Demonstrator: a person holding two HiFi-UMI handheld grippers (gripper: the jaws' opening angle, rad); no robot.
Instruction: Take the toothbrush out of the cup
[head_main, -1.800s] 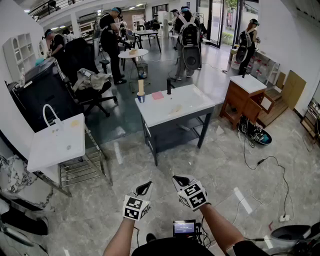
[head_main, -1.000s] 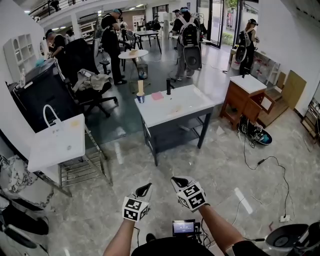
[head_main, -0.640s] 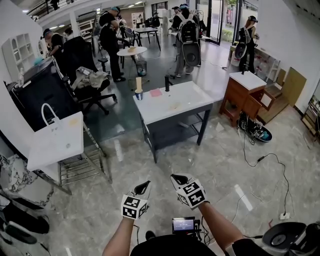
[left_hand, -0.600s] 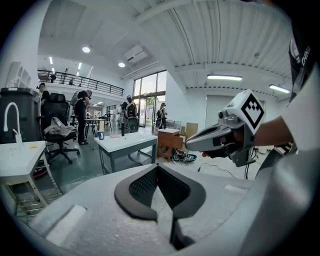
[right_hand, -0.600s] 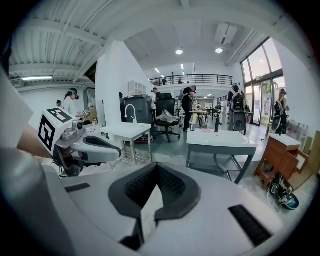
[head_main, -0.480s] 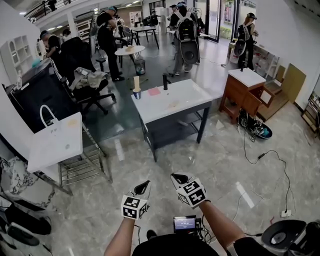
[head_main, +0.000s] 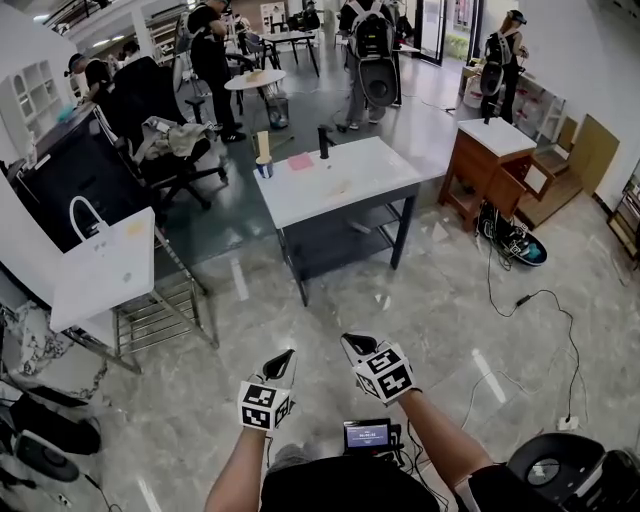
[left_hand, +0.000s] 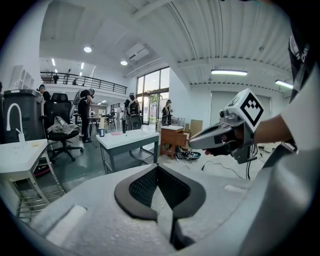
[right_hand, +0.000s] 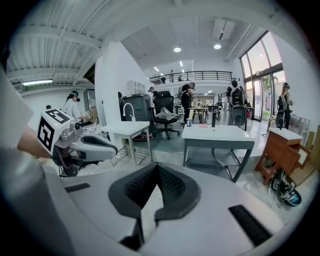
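Note:
A small cup (head_main: 264, 169) stands at the far left corner of the white-topped table (head_main: 345, 185), well ahead of me across the floor. A tall pale item (head_main: 262, 146) rises from it; it is too far off to make out as a toothbrush. Both grippers hang low in front of me, far from the table. My left gripper (head_main: 284, 357) is shut and holds nothing, and my right gripper (head_main: 350, 343) beside it is also shut and holds nothing. The cup (right_hand: 189, 123) shows tiny in the right gripper view and again, as the cup (left_hand: 101, 132), in the left gripper view.
A black faucet (head_main: 323, 142) and a pink pad (head_main: 301, 161) sit on the table's far side. A white sink stand (head_main: 105, 268) is at the left, a wooden cabinet (head_main: 495, 165) at the right. Cables (head_main: 530, 300) trail on the floor; several people stand at the back.
The table has come nearer and lower in the head view as the person walks toward it. Both grippers stayed shut and side by side, a little lower.

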